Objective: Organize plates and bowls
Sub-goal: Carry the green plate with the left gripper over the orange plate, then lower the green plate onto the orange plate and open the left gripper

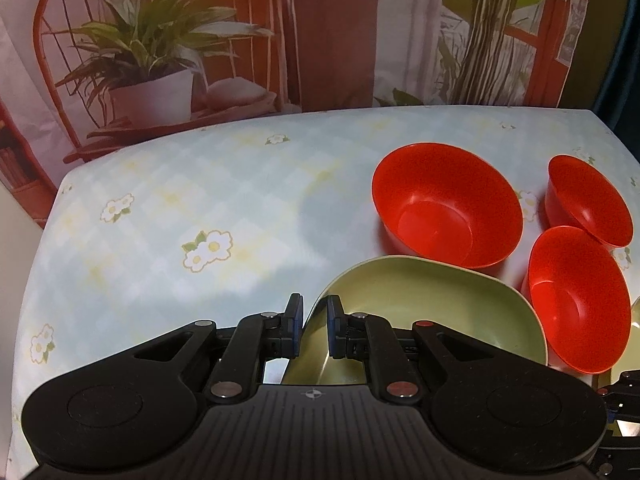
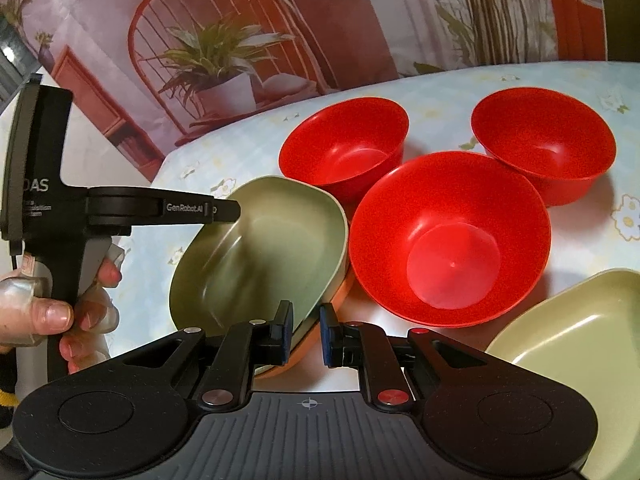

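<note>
A green plate (image 1: 432, 312) with an orange underside is held tilted above the table. My left gripper (image 1: 313, 330) is shut on its left rim. My right gripper (image 2: 305, 334) is shut on its near rim, where the plate (image 2: 264, 248) leans up to the left. Three red bowls stand on the table: one at the back left (image 2: 344, 148), one at the back right (image 2: 544, 140) and one nearest (image 2: 448, 236). They also show in the left wrist view, at the back left (image 1: 444, 204), the back right (image 1: 588, 200) and nearest (image 1: 576, 300). A second green plate (image 2: 568, 340) lies flat at the right.
The table (image 1: 180, 220) has a pale blue checked cloth with flower prints. A printed backdrop (image 1: 160, 40) of a chair and plants hangs behind it. The table's left edge (image 1: 36, 264) is near my left gripper.
</note>
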